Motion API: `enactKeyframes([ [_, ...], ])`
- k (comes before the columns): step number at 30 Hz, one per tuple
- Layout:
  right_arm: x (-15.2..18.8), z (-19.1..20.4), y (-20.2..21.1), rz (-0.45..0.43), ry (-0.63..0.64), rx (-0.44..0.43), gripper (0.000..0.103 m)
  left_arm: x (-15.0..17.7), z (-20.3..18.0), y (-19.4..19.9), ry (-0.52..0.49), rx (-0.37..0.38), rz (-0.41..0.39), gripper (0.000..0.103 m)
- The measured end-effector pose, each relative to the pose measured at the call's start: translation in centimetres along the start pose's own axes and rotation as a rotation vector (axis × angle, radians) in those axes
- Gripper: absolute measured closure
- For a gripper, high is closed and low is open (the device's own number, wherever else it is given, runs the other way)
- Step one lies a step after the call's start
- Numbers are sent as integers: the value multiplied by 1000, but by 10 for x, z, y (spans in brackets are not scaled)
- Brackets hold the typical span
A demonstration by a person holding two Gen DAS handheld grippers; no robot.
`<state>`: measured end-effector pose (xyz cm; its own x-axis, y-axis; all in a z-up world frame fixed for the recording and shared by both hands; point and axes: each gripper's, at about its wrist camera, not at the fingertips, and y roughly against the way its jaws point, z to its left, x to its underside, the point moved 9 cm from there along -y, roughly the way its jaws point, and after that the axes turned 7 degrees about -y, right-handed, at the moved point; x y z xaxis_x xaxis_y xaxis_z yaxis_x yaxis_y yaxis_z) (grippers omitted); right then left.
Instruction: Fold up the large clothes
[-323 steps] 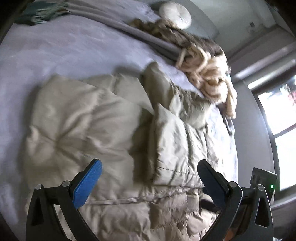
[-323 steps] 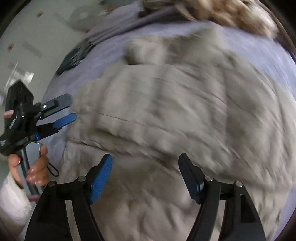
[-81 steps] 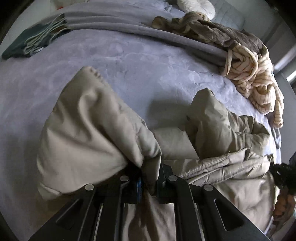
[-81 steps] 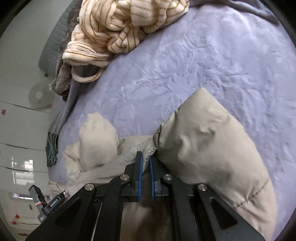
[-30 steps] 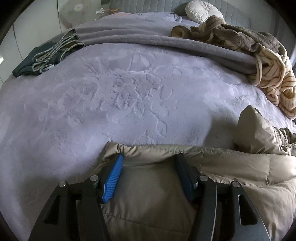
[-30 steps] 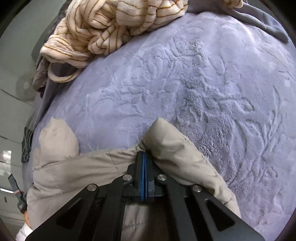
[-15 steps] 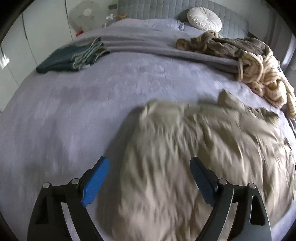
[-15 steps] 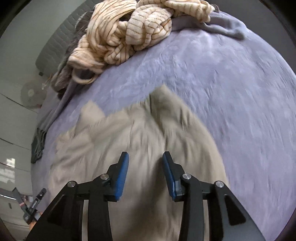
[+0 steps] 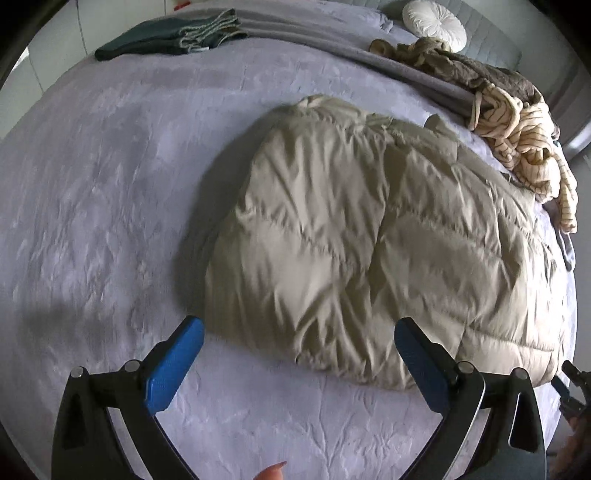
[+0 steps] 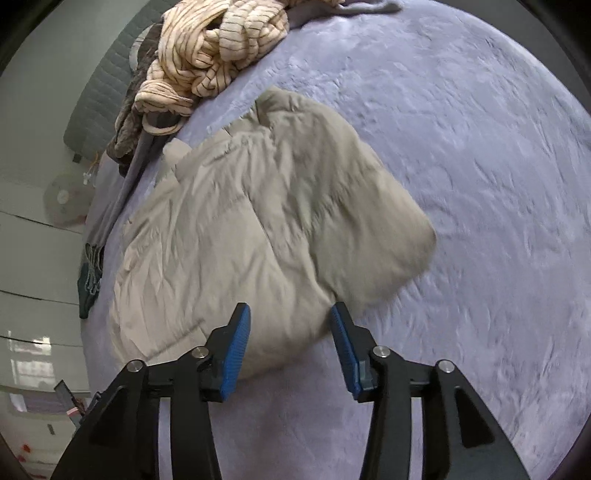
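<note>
The left gripper [image 9: 297, 363], black-armed tongs with blue pads, stood spread wide with nothing between its fingers, its jaws having just been opening; it hovered above bare bedcover at the near edge of the jacket. The right gripper [image 10: 290, 347], of the same make, stood partly spread, its jaws also having just been opening, its pads clear of the fabric and nothing clamped between them. Both tongs pointed steeply down. Just beyond them lay the beige quilted puffer jacket [image 9: 369, 236], folded into a thick, rumpled bundle and resting flat on the lilac plush bedcover [image 9: 110, 206] near the middle of the bed. In the right wrist view the jacket [image 10: 266, 229] reached from just ahead of the fingertips toward the far side of the bedcover [image 10: 480, 184]. Beyond the jacket, a heap of cream knit fabric with thin dark stripes [image 9: 524, 136] sat at the bed's far right edge, lying against a brown blanket [image 9: 480, 70]. A folded dark green cloth with a fringed edge [image 9: 170, 35] lay at the far left, and a round white cushion [image 9: 434, 22] rested by the grey quilted headboard [image 9: 491, 40]. A fingertip [image 9: 271, 472] showed at the bottom edge of the left wrist view.
</note>
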<state>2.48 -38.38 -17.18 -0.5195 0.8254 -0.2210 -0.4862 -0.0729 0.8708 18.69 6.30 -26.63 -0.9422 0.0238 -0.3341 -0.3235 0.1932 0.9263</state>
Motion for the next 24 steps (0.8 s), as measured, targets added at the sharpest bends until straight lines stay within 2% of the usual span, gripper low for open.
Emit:
enactKeyframes([
  [3, 8, -6, -3, 12, -25, -6, 45, 6, 0, -3, 24, 38, 23, 0],
  [4, 11, -8, -7, 28, -39, -13, 39, 9, 2, -4, 35, 37, 33, 0],
  [5, 13, -11, -12, 49, -62, -23, 38, 11, 4, -6, 40, 21, 38, 0],
  [8, 20, -17, -25, 88, -128, -62, 37, 21, 9, -13, 33, 3, 53, 0],
  [11, 22, -15, -29, 90, -148, -113, 33, 30, 6, -20, 78, 102, 87, 0],
  [13, 21, -11, -31, 91, -157, -170, 17, 32, 7, -19, 140, 181, 75, 0],
  [17, 17, -8, -43, 111, -215, -248, 15, 29, 5, -27, 291, 393, 56, 0],
  [18, 16, -8, -47, 114, -229, -259, 15, 29, 6, -31, 310, 424, 63, 0],
  [20, 13, -8, -57, 127, -271, -290, 15, 29, 3, -43, 350, 453, 77, 0],
  [24, 6, 1, -72, 139, -314, -338, 15, 14, -4, -49, 347, 442, 47, 0],
])
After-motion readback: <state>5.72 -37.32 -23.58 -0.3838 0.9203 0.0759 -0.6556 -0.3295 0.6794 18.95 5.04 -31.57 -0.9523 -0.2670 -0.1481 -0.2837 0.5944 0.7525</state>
